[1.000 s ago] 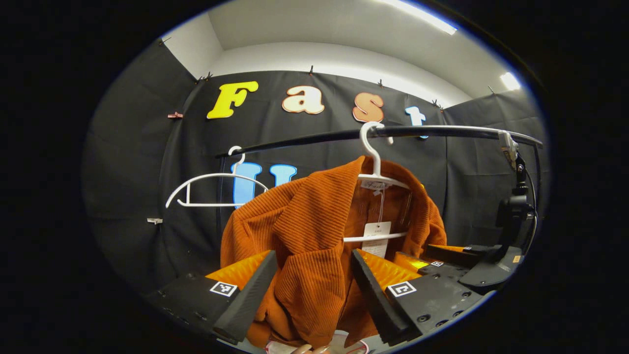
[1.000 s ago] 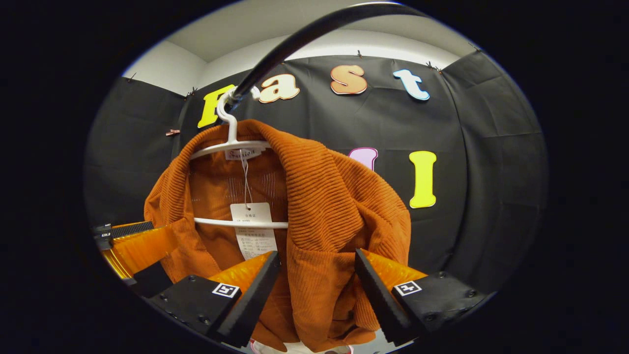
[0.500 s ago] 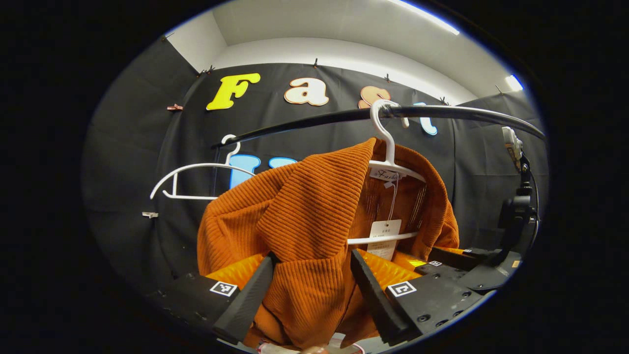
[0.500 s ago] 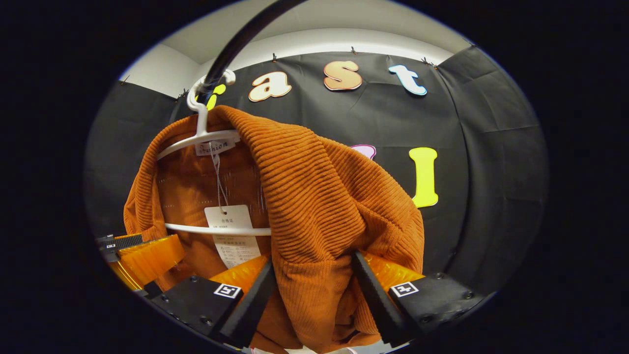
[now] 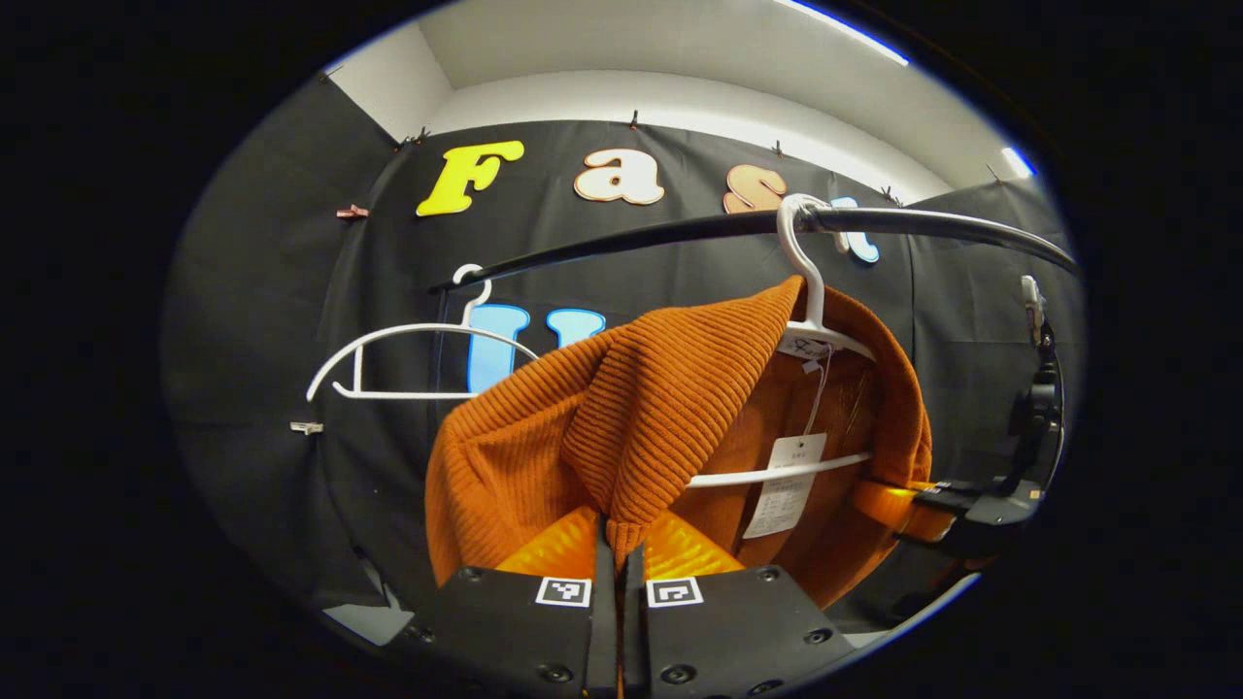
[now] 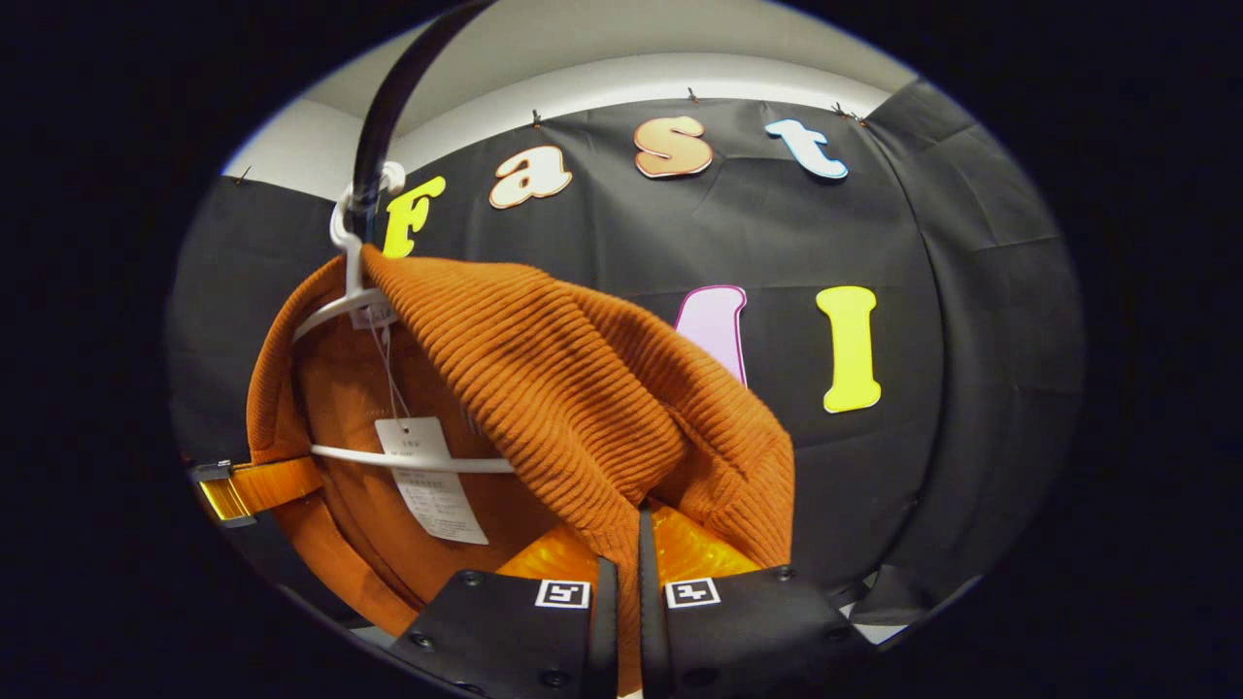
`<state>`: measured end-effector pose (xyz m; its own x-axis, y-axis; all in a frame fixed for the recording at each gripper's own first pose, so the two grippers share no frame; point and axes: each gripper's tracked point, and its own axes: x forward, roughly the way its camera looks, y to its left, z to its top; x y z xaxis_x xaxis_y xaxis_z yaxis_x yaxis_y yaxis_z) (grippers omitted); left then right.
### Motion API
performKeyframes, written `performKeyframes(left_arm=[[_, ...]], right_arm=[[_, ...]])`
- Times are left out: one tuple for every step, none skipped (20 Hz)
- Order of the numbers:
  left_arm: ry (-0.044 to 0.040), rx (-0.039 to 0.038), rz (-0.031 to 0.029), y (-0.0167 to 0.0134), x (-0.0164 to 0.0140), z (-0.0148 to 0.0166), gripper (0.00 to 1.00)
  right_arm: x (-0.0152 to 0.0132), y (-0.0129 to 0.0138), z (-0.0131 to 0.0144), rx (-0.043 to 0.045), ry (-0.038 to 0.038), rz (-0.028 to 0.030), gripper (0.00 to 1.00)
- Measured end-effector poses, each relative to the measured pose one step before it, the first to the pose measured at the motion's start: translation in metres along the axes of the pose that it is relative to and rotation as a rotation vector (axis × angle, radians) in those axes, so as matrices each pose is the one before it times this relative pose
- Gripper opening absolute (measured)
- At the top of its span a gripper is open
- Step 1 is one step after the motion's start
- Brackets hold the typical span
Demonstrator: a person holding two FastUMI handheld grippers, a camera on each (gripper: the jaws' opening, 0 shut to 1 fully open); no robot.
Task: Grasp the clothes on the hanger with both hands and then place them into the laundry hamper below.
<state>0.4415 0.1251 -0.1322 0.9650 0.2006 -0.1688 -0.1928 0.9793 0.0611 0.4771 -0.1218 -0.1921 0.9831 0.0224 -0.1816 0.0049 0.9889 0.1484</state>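
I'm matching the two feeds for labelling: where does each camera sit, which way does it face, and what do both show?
Left gripper view: rides on the left gripper, looks forward and slightly up at the sweater, white hanger and rail; its own fingers pinch the fabric at bottom, the other gripper at far right.
Right gripper view: rides on the right gripper, looks forward and up at the sweater; its own fingers pinch fabric, the other gripper at lower left.
Shared: sweater, hanger, rail, paper tag.

The black rail (image 5: pixel 680 231) ran just above the orange garment (image 5: pixel 621 408), blocking upward passage. An empty white hanger (image 5: pixel 408 349) hung near the rail's left end, open space between it and the garment.
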Motion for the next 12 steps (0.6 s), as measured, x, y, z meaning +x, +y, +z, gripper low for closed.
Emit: performKeyframes(left_arm=[[-0.00586,0.00784,0.00661,0.00333,-0.00200,0.00410,0.07],[-0.00428,0.00650,0.00538,0.00288,-0.00272,0.00228,0.07],[-0.00756,0.00840,0.00752,0.00372,-0.00225,0.00442,0.07],[-0.00962,0.00828,0.01149,0.00447,-0.00247,0.00545,0.07],[-0.00981,0.00236,0.01134,0.00426,-0.00187,0.00556,0.07],[-0.00892,-0.00438,0.01044,0.00405,-0.00119,0.00452,0.07],[-0.01245,-0.00496,0.00830,0.00251,-0.00216,0.00638,0.07],[-0.01611,0.00103,0.01093,0.00359,-0.00172,0.00725,0.07],[-0.01327,0.00574,0.00155,0.00178,0.00026,0.00717,0.07],[-0.01659,0.01264,0.00700,0.00258,-0.00149,0.00606,0.07],[-0.02047,0.01824,0.00841,0.00337,0.00099,0.00755,0.05],[-0.01629,0.01834,0.00733,0.00477,0.00312,0.00575,0.06]], right_arm=[[-0.00268,-0.00830,0.00596,0.00401,-0.01657,-0.00554,0.14],[-0.00248,-0.00695,0.00703,0.00709,-0.01674,-0.00443,0.14],[-0.00312,-0.00519,0.00630,0.00869,-0.01601,-0.00487,0.14],[-0.00227,-0.00507,0.00642,0.01375,-0.01492,-0.00448,0.10],[-0.00372,-0.00647,0.00842,0.01730,-0.02138,-0.01095,0.14],[-0.00249,-0.00559,0.01218,0.01517,-0.03392,-0.00982,0.14],[-0.00096,-0.00546,0.01067,0.00336,-0.02587,-0.01182,0.14],[0.00431,-0.00010,0.00545,0.01636,-0.02296,-0.00025,0.13],[0.00406,-0.00015,-0.00247,0.01848,0.00366,0.00323,0.10],[0.00269,0.00090,-0.00124,0.00973,0.00235,0.00578,0.10],[0.00199,0.00096,-0.00290,0.00196,0.00292,0.00921,0.13],[0.00289,-0.00046,-0.00346,0.00533,0.00901,0.00679,0.14]])
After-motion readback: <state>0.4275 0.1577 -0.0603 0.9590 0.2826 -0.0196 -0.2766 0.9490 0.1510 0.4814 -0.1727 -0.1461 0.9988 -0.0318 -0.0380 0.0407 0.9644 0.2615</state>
